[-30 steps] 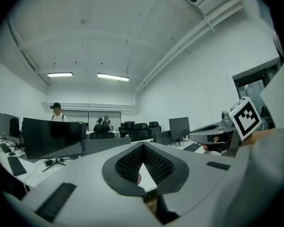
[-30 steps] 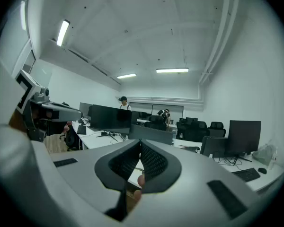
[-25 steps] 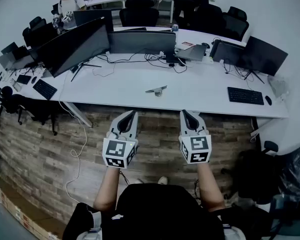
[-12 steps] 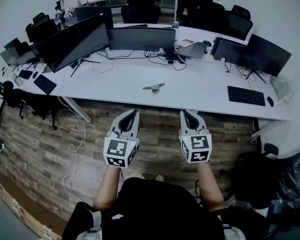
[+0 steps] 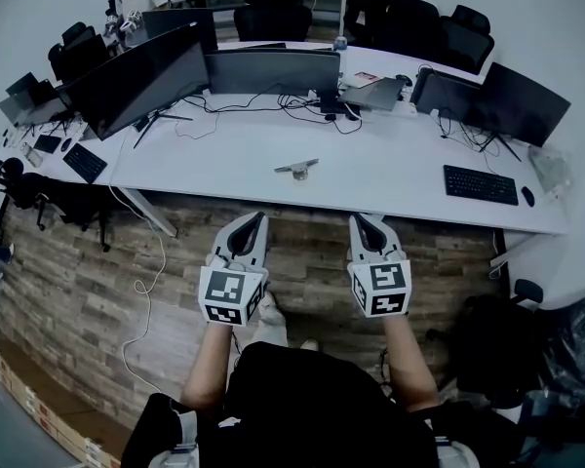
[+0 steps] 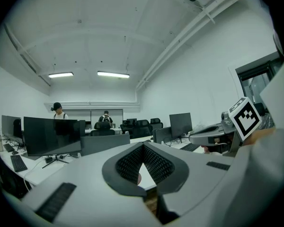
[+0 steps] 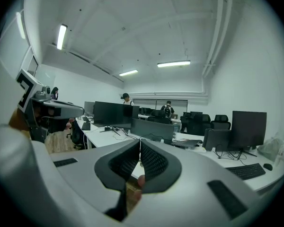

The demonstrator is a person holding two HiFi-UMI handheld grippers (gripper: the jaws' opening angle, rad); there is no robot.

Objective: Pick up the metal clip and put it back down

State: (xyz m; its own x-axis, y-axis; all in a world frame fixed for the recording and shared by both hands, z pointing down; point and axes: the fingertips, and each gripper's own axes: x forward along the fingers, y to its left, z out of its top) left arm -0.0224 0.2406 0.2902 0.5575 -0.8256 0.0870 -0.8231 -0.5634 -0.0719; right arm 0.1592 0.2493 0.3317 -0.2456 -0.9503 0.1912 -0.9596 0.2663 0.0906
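Approach step, nothing grabbed yet. The metal clip [image 5: 297,168] lies on the white desk [image 5: 390,178] at 12 o'clock, well apart from the left gripper [image 5: 256,219] and right gripper [image 5: 361,219]. Both are clenched and empty. One needs to open and reach forward.

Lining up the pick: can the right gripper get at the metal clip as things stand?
Probably yes: nothing stands between the right gripper and the metal clip on the white desk, though its jaws are shut.
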